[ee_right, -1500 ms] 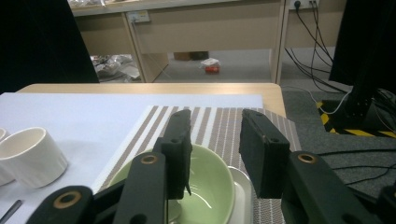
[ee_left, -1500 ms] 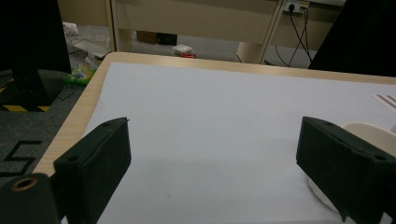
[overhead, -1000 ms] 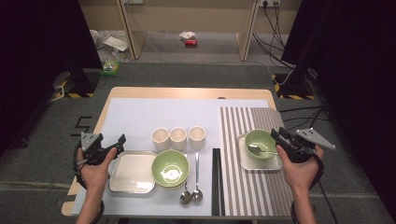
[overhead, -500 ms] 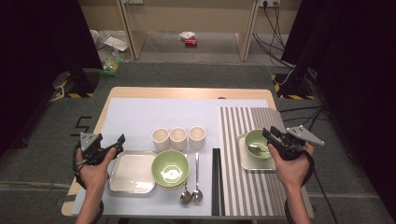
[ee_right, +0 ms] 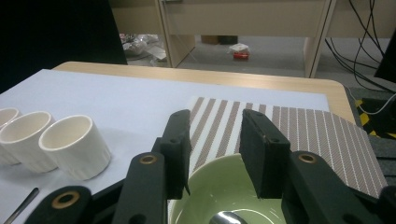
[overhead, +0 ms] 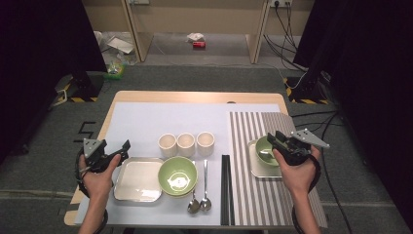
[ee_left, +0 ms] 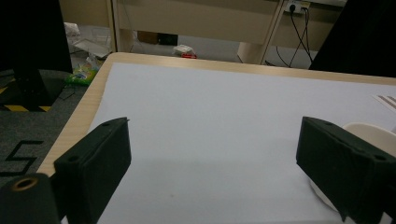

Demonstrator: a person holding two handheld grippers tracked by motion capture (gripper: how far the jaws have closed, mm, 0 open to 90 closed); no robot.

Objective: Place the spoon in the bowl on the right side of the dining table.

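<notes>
From the high view we see the right gripper (overhead: 273, 140) poised above the small green bowl (overhead: 265, 148), which sits on a pale square plate (overhead: 258, 168) on the striped mat (overhead: 253, 195) at about three o'clock on the table (overhead: 195, 97); a spoon (overhead: 267, 155) lies inside that bowl. Our left gripper (overhead: 122, 148) hovers at nine o'clock, just beside the empty metal tray (overhead: 136, 183), jaws spread and holding nothing. In the middle we have three cream cups (overhead: 186, 144), a larger green bowl (overhead: 178, 175), two spoons (overhead: 199, 202) and black chopsticks (overhead: 225, 190). In the left gripper view the jaws stand wide apart over bare white table cover (ee_left: 201, 116), with a cream cup's (ee_left: 369, 133) rim peeking in at three o'clock behind the right-hand jaw. In the right gripper view the jaws are partly open with nothing pinched between them, and the small green bowl (ee_right: 219, 186) lies right below them at six o'clock, its far rim showing in the gap and the spoon's (ee_right: 229, 218) shiny end showing at the bottom edge. The risk, as we judge it: a thin, curved rim is easy to pinch off-centre, so the bowl could tip and send the spoon sliding out, or skate across its plate. If the jaws drop inside instead of straddling the rim, they could knock the spoon. The nearest cup (ee_right: 74, 147) sits at nine o'clock, well apart, so we'd expect no trouble there.
</notes>
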